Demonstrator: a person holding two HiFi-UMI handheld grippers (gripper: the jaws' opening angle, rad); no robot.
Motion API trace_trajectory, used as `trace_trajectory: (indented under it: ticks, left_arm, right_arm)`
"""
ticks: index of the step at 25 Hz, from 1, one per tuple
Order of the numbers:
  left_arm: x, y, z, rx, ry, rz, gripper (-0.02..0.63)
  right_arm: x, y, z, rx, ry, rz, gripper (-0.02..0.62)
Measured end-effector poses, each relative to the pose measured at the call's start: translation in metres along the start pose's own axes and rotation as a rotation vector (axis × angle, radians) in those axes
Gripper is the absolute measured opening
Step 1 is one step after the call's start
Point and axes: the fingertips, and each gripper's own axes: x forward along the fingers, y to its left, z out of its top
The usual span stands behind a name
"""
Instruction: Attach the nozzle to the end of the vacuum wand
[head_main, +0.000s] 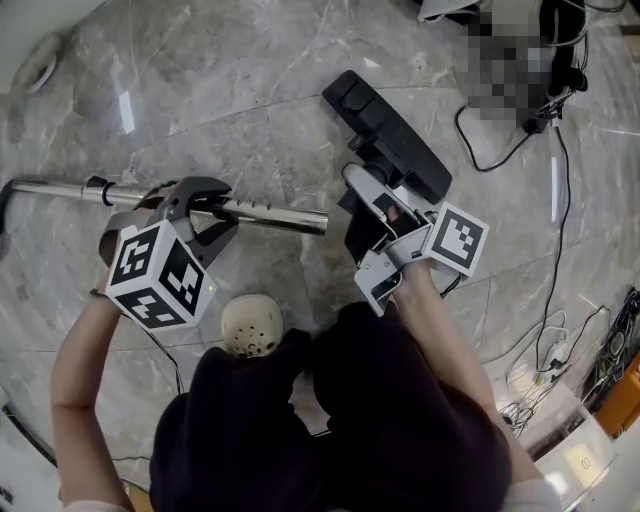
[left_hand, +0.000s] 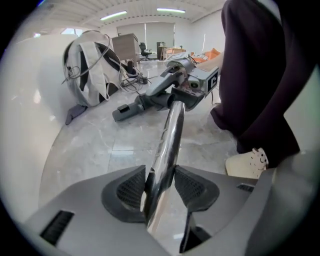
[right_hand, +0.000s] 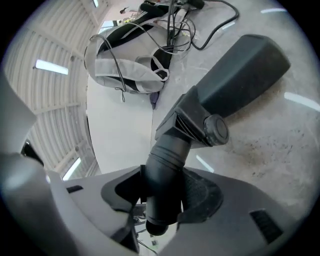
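A chrome vacuum wand (head_main: 280, 215) lies across the left of the head view, its open end pointing right. My left gripper (head_main: 205, 215) is shut on it near that end; in the left gripper view the tube (left_hand: 172, 130) runs up from between the pads (left_hand: 132, 190). The black floor nozzle (head_main: 395, 140) sits to the right, tilted, with its flat head away from me. My right gripper (head_main: 385, 215) is shut on its round neck (right_hand: 167, 165), and the head (right_hand: 240, 75) juts out beyond the jaws. A gap separates the wand's end from the nozzle.
Black cables (head_main: 555, 200) trail over the marble floor at the right, with more wires and a box at the lower right. A grey and white bag (left_hand: 92, 67) lies by a white wall (right_hand: 120, 130). My shoe (head_main: 250, 325) is just below the wand.
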Motion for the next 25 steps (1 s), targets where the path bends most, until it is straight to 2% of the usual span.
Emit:
trace_trajectory:
  ticks: [6, 8, 10, 14, 16, 18, 22, 25]
  left_arm:
    - [-0.031, 0.034, 0.037, -0.025, -0.104, 0.085, 0.176]
    - [-0.039, 0.045, 0.042, -0.025, -0.114, 0.133, 0.176]
    - [-0.046, 0.054, 0.046, -0.03, -0.12, 0.174, 0.176]
    - [-0.068, 0.077, 0.066, -0.052, -0.177, 0.281, 0.176]
    - [-0.082, 0.09, 0.079, -0.061, -0.231, 0.348, 0.179]
    - [-0.095, 0.098, 0.091, -0.066, -0.284, 0.404, 0.179]
    - [-0.119, 0.115, 0.117, -0.076, -0.397, 0.476, 0.183]
    - [-0.13, 0.121, 0.128, -0.092, -0.434, 0.512, 0.187]
  right_arm:
    - [0.011, 0.05, 0.019, 0.201, -0.123, 0.198, 0.204]
    - [0.011, 0.068, 0.025, 0.218, -0.142, 0.246, 0.204]
    - [0.007, 0.088, 0.032, 0.139, -0.17, 0.275, 0.202]
    - [-0.003, 0.141, 0.052, -0.168, -0.283, 0.323, 0.202]
    - [-0.009, 0.166, 0.061, -0.282, -0.359, 0.371, 0.201]
    - [-0.017, 0.187, 0.067, -0.338, -0.436, 0.424, 0.201]
    - [-0.032, 0.224, 0.081, -0.369, -0.537, 0.511, 0.201]
    - [-0.042, 0.239, 0.088, -0.382, -0.594, 0.54, 0.201]
